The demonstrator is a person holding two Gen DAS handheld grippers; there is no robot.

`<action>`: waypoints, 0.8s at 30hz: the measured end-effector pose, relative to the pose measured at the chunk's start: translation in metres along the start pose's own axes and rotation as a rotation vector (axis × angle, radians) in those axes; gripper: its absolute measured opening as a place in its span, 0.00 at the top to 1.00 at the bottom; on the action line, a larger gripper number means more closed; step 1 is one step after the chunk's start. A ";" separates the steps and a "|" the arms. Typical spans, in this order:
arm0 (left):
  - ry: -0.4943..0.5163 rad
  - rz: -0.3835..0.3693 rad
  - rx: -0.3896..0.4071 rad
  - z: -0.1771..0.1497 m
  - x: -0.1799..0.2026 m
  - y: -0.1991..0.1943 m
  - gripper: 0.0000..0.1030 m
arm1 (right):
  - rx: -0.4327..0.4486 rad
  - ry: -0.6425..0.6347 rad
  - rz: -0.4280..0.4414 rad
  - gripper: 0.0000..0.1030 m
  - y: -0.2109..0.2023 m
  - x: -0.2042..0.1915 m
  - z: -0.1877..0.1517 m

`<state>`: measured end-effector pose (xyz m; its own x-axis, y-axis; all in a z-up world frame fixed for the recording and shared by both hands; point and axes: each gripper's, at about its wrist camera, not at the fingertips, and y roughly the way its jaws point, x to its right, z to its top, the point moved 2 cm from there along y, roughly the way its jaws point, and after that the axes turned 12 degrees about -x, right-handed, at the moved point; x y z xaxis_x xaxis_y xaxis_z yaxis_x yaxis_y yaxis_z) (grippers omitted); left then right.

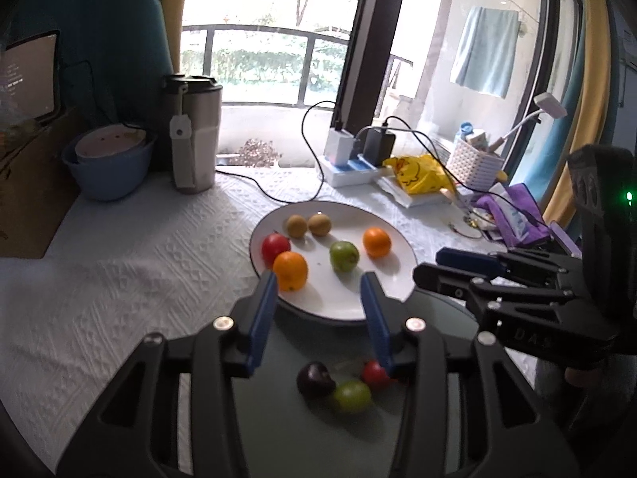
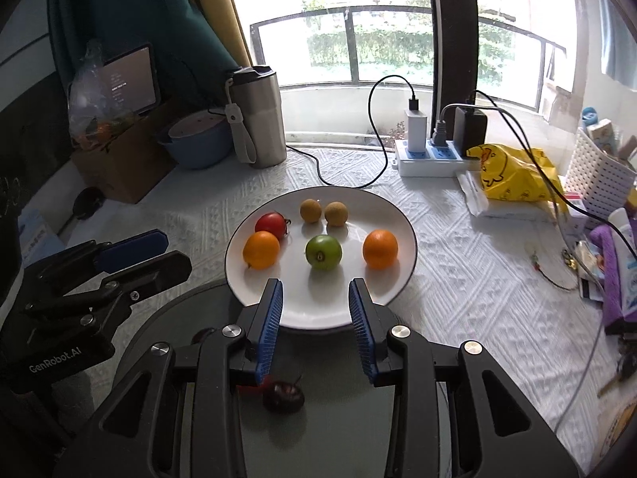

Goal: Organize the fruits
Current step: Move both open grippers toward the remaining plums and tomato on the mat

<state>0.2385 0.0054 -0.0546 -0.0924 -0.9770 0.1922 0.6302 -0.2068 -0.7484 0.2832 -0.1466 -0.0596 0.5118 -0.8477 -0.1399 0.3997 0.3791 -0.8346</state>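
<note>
**Both grippers empty above two plates of fruit**

The left gripper (image 1: 320, 279) has its blue pads parted with nothing between them. The right gripper (image 2: 316, 286) is likewise slightly parted and holds nothing. They sit side by side, each seen in the other's view.

Under both lies a dark grey plate (image 1: 286, 430). On it rest a dark plum (image 1: 315, 380), a green fruit (image 1: 352, 396) touching the plum, and a small red fruit (image 1: 374, 374) partly behind the left gripper's right pad; the blur there makes it hard to say whether the red one touches the others.

Just beyond, its near rim overlapping the grey plate, is a white plate (image 2: 326, 310). It carries two oranges (image 2: 261, 249), one at the left and one at the right, a red tomato (image 2: 271, 224) touching the left orange, a green apple (image 2: 323, 252) in the middle, and two brown round fruits (image 2: 323, 212) at the back.

Farther off on the white tablecloth (image 2: 458, 279) stand a steel tumbler (image 2: 260, 117), a blue bowl (image 2: 197, 145), a power strip (image 2: 430, 159) and a yellow bag (image 2: 513, 175).
</note>
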 end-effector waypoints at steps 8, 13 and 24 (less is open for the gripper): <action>0.008 -0.009 -0.025 -0.028 0.014 -0.009 0.56 | 0.006 0.002 0.003 0.65 -0.015 -0.007 -0.023; 0.005 -0.010 -0.047 -0.046 0.020 -0.009 0.56 | -0.004 0.005 0.007 0.65 -0.016 -0.007 -0.038; 0.004 0.003 -0.127 -0.071 0.030 0.011 0.56 | -0.032 0.006 0.058 0.64 -0.006 -0.002 -0.064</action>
<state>0.1880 -0.0299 -0.1017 -0.0937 -0.9777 0.1879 0.5278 -0.2088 -0.8233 0.2307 -0.1705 -0.0889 0.5284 -0.8271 -0.1916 0.3447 0.4152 -0.8419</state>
